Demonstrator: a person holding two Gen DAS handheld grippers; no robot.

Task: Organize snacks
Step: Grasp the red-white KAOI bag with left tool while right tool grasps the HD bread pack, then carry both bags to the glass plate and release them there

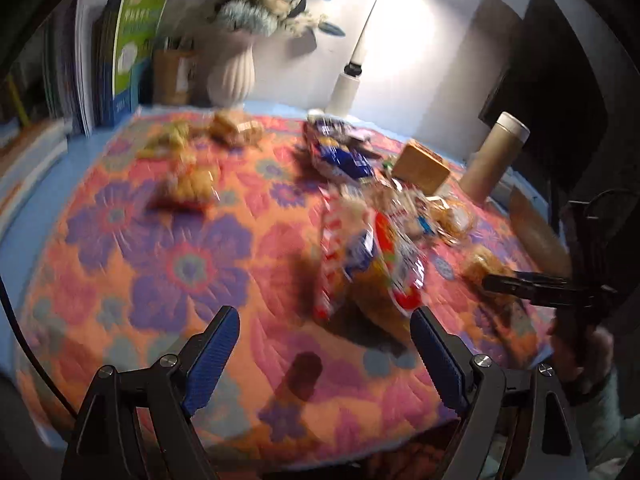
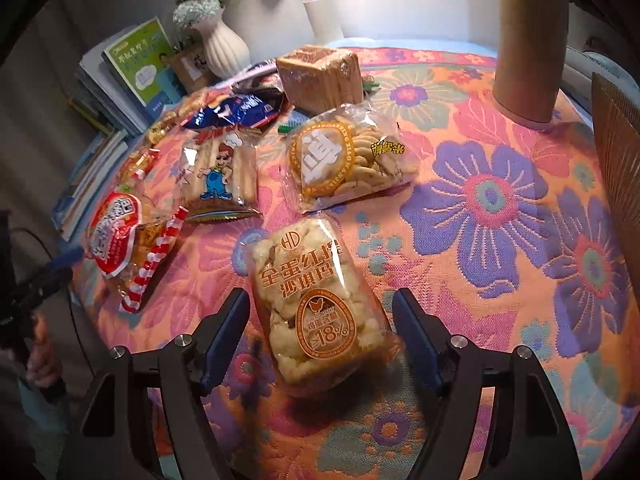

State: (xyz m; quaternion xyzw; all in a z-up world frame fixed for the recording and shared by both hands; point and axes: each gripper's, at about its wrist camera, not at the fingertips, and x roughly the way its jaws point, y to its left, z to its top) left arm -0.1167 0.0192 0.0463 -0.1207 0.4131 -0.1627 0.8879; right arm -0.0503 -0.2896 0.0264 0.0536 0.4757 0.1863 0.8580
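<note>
My right gripper (image 2: 320,316) is open, its blue-padded fingers on either side of a clear sachima snack pack (image 2: 316,304) lying on the floral cloth, apart from it. Beyond lie a round-biscuit bag (image 2: 352,156), a cartoon-boy breadstick bag (image 2: 220,176), a red-and-white striped bag (image 2: 128,236), a blue packet (image 2: 240,114) and a wrapped brown loaf (image 2: 320,76). My left gripper (image 1: 324,330) is open and empty above the cloth; the view is blurred. The red-and-white bag (image 1: 372,264) lies just ahead of it. Several small snacks (image 1: 188,188) lie at the far left.
A white vase with flowers (image 2: 224,46) and upright books (image 2: 138,68) stand at the back left. A tall brown cylinder (image 2: 528,40) stands at the back right, a lamp (image 1: 356,60) behind. The floral cloth (image 2: 500,200) covers the table; its near edge is close to both grippers.
</note>
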